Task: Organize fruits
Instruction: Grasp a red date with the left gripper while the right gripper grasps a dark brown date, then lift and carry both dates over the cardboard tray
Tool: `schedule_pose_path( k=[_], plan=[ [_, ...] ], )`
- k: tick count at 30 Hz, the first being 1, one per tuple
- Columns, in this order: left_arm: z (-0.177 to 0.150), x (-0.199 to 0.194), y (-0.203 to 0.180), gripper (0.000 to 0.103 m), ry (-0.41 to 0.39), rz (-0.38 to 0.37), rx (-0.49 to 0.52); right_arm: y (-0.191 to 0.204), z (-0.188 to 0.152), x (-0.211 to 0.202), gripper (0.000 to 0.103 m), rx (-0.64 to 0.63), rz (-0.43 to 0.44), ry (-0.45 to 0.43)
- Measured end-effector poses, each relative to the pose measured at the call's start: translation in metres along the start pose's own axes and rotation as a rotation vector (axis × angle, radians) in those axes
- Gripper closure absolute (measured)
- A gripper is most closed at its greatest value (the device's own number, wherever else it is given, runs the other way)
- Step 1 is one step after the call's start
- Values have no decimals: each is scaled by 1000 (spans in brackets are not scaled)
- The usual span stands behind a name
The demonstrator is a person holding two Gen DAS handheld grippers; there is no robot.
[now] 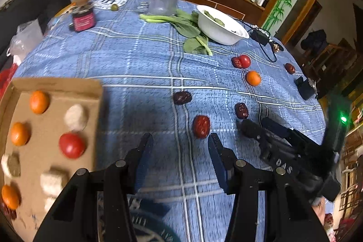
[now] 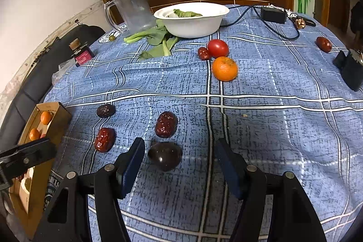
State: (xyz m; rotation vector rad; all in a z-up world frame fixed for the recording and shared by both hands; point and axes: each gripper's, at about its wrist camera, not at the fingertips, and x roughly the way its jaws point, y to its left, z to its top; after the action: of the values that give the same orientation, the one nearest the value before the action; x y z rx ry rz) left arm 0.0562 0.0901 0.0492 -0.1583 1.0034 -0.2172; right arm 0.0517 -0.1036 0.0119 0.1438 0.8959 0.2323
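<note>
Left wrist: box (image 1: 56, 83) w/ oranges (image 1: 39, 101), tomato (image 1: 72, 145).

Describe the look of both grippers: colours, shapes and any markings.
Both are matte black frames with angular arms, round silver pivot pins and flat dark-blue pads lining the jaws. The left gripper and the right gripper look alike. In the left wrist view the right gripper's body carries pale raised lettering, "DAS", and a green light glows behind it.

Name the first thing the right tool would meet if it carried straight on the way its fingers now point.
Most likely the dark round fruit, lying just ahead of the open right tool, nearer its left finger. Depth is hard to judge; the wrinkled red date lies beyond.
</note>
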Motion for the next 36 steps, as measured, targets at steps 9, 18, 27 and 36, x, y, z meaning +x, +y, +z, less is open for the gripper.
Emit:
schedule_pose_path(
  k=[9, 18, 27, 36],
  plan=[
    [6, 34, -26, 55, -5, 0, 91, -1, 3, -15, 74, -12, 18, -39],
    [0, 50, -39, 83, 25, 79, 124, -39, 6, -22, 80, 149, 131, -34],
    [-20, -4, -35, 83, -42, 6, 90, -68, 4, -19, 79, 327, 306, -24],
    [-48, -41, -32, 83, -91, -23, 69, -25, 2, -7, 44, 103, 152, 18]
  ],
)
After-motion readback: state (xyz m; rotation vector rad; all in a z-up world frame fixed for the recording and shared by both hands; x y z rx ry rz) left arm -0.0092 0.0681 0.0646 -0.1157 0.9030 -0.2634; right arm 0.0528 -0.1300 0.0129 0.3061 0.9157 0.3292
